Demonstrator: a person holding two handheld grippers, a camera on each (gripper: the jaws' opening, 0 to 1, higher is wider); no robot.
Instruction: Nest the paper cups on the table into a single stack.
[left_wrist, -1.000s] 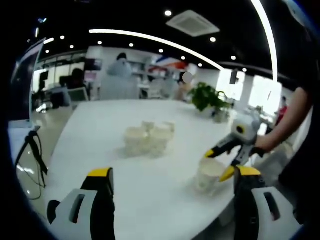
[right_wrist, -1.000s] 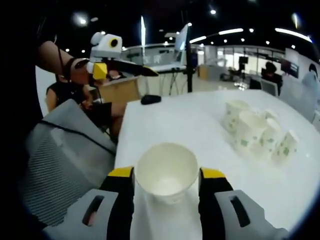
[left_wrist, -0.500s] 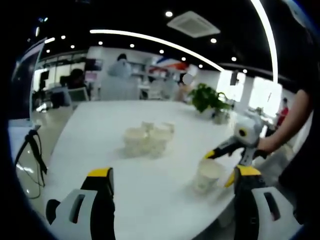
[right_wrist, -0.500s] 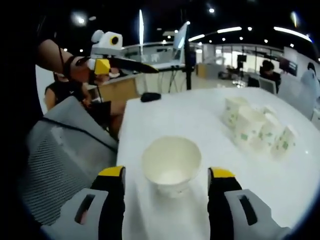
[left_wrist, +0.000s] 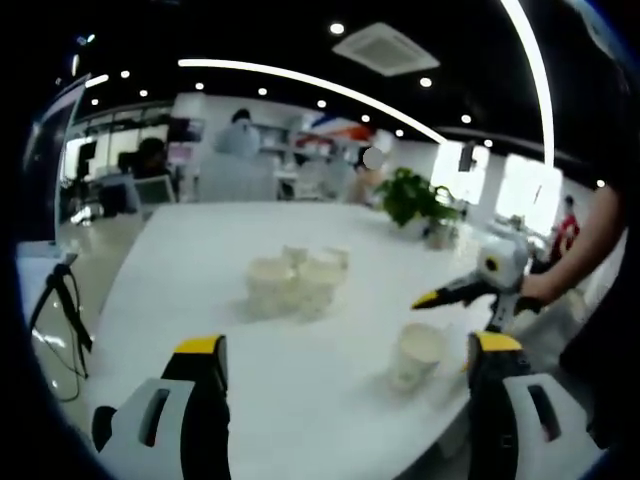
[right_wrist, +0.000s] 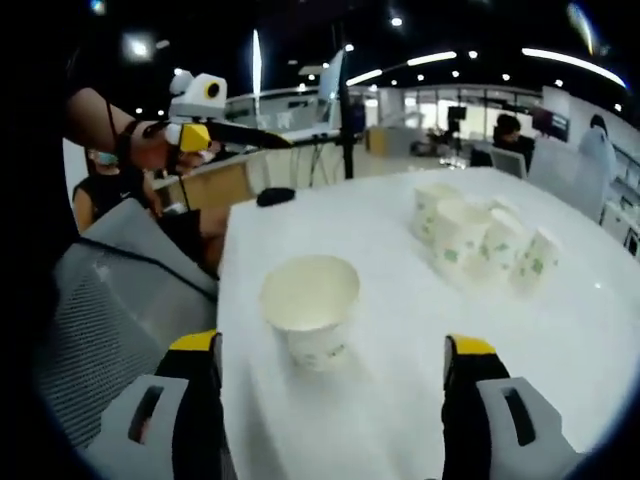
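Paper cups, white with small green printed marks, form a tight cluster (right_wrist: 478, 238) on the white table (right_wrist: 380, 400), at the upper right of the right gripper view and at centre (left_wrist: 297, 277) in the left gripper view. One white paper cup (right_wrist: 311, 308) stands apart, upright and mouth open, at the centre of the right gripper view and at lower right (left_wrist: 418, 354) in the left gripper view. The right gripper (right_wrist: 334, 355) has its yellow-tipped jaws spread wide, well clear of this cup on either side. The left gripper (left_wrist: 348, 347) likewise has its jaws spread wide over bare tabletop. A grey mesh chair (right_wrist: 110, 300) sits at left in the right gripper view.
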